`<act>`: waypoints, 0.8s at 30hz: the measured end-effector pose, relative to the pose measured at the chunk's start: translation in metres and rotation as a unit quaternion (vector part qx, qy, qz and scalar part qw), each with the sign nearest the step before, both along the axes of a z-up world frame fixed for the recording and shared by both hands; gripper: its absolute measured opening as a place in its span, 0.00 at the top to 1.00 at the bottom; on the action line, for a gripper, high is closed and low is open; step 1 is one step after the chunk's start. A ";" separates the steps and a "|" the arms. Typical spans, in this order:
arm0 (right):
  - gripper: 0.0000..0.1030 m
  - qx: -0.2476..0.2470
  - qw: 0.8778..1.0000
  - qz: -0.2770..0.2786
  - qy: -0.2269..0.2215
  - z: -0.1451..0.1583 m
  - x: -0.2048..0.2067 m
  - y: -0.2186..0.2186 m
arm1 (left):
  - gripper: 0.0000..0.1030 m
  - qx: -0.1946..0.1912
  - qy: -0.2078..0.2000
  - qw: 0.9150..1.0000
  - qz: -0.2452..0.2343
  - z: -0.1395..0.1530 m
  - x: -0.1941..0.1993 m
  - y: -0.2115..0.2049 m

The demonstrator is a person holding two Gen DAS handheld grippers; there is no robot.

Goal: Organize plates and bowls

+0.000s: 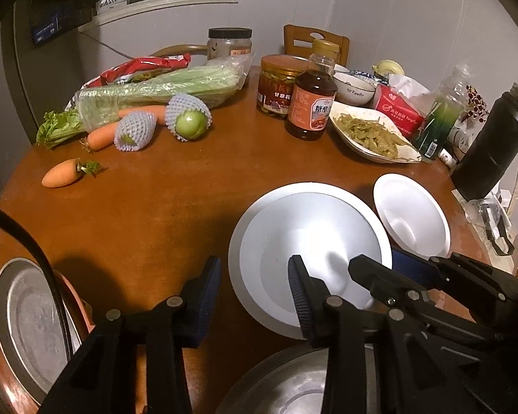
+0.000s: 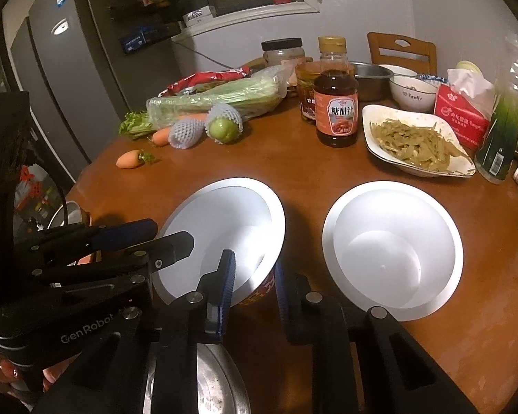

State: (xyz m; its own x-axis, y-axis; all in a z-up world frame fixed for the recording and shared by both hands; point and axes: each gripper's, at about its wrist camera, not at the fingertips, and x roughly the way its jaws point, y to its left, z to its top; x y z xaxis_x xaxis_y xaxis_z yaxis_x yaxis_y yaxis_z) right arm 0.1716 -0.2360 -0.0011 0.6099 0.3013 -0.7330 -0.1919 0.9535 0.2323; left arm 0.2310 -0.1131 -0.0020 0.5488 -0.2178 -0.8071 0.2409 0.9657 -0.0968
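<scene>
Left of the sauce bottle (image 2: 336, 103) labelled 糖醋汁, the right gripper (image 2: 252, 284) pinches a white bowl's (image 2: 224, 227) rim; "GenRobot", seemingly, marks the wide-open left gripper (image 2: 145, 238). Right: empty bowl (image 2: 390, 248), a "Family" bowl (image 2: 411, 94).

Steel plate (image 1: 24, 324) cut by left edge, cable across it. Steel pan (image 2: 210, 383) cut off at bottom, half behind right tongs (image 2: 252, 286). Carrot (image 2: 190, 116) mostly under celery bag (image 2: 217, 100). Pickle jar (image 2: 307, 89) behind sauce bottle (image 2: 335, 103).
</scene>
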 end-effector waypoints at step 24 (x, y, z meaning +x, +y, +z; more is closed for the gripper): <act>0.76 -0.005 1.000 0.002 0.013 -0.011 0.003 -0.001 | 0.58 -0.010 0.038 0.999 0.000 -0.016 0.004 0.006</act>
State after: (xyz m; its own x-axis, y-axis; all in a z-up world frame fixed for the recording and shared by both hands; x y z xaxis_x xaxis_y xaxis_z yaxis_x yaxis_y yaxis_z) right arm 0.1747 -0.2367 -0.0120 0.5888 0.2964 -0.7520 -0.1893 0.9550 0.2282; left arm 0.2352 -0.1071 -0.0182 0.4859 -0.2346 -0.8420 0.2326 0.9633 -0.1341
